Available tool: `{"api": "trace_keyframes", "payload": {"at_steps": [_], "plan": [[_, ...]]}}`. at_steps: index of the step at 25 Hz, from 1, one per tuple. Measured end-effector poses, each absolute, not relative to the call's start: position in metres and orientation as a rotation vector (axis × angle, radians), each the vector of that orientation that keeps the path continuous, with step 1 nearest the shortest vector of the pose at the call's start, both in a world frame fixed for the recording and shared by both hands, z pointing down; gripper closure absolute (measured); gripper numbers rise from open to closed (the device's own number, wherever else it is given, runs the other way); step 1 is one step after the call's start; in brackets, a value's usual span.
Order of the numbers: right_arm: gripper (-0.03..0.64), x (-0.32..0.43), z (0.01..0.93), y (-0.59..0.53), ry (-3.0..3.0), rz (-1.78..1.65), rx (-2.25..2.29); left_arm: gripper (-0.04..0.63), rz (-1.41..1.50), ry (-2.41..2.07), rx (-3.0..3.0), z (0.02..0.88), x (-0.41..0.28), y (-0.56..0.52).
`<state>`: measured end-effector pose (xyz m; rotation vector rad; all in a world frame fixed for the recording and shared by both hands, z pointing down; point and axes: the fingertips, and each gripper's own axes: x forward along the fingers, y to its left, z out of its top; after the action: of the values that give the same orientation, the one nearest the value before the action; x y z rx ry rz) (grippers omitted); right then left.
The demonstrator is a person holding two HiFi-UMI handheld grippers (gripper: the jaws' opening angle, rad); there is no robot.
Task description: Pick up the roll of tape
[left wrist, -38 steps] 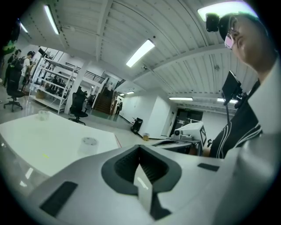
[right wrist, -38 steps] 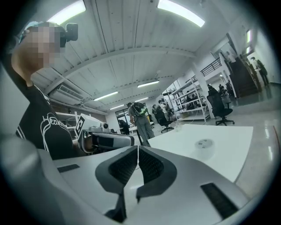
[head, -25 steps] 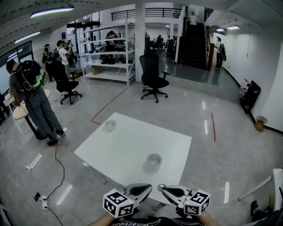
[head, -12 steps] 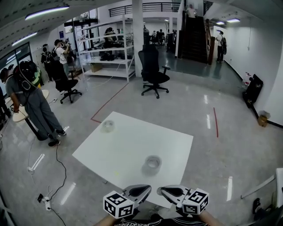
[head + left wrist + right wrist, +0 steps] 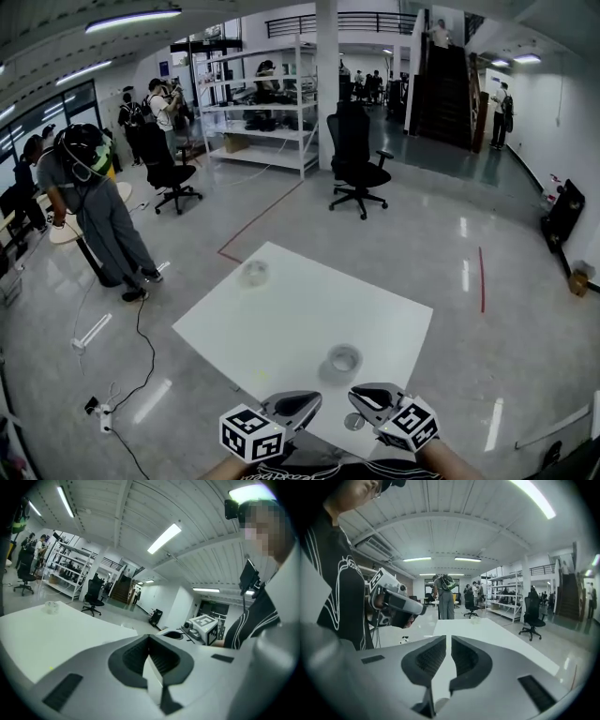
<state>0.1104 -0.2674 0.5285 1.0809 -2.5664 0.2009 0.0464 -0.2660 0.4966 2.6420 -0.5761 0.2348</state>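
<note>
A clear roll of tape (image 5: 344, 359) lies flat near the front edge of the white table (image 5: 281, 319). A second clear roll (image 5: 253, 273) sits at the table's far left corner, and shows as well in the left gripper view (image 5: 51, 607) and the right gripper view (image 5: 475, 619). My left gripper (image 5: 298, 405) hovers at the table's front edge, jaws shut and empty (image 5: 149, 639). My right gripper (image 5: 372, 397) is just in front of the near roll and slightly to its right, tilted, shut with nothing between the jaws (image 5: 448, 641).
A person with a backpack (image 5: 94, 206) stands on the floor to the left beside a round table. Black office chairs (image 5: 361, 164) and metal shelving (image 5: 253, 112) stand beyond. A cable and power strip (image 5: 103, 412) lie on the floor at left.
The head view has swung left, so the table sits further right in the picture. My right gripper has rolled and edged closer to the near roll. The left gripper has shifted only slightly.
</note>
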Motion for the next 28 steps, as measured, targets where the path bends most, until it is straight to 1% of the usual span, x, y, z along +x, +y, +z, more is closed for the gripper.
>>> {"api": "trace_keyframes", "payload": {"at_steps": [3,4,6,9,15,19,28], "plan": [[0.589,0.105,0.536,-0.291,-2.540,0.149,1.036,0.592,0.232,-0.625,2.637,0.493,0.037,-0.277],[0.567,0.102,0.541,-0.297,-2.531,0.150,1.009,0.592,0.231,-0.641,2.635,0.493,0.034,-0.280],[0.503,0.094,0.554,-0.308,-2.502,0.144,0.939,0.592,0.233,-0.674,2.627,0.493,0.026,-0.285],[0.476,0.087,0.584,-0.323,-2.408,0.097,0.850,0.592,0.238,-0.724,2.605,0.496,0.013,-0.288],[0.466,0.095,0.654,-0.356,-2.114,-0.062,0.735,0.592,0.238,-0.803,2.546,0.507,-0.009,-0.296],[0.466,0.099,0.682,-0.360,-2.050,-0.020,0.708,0.592,0.247,-0.828,2.509,0.519,-0.018,-0.297],[0.466,0.095,0.694,-0.373,-2.000,-0.068,0.653,0.592,0.242,-0.858,2.480,0.521,-0.026,-0.302]]}}
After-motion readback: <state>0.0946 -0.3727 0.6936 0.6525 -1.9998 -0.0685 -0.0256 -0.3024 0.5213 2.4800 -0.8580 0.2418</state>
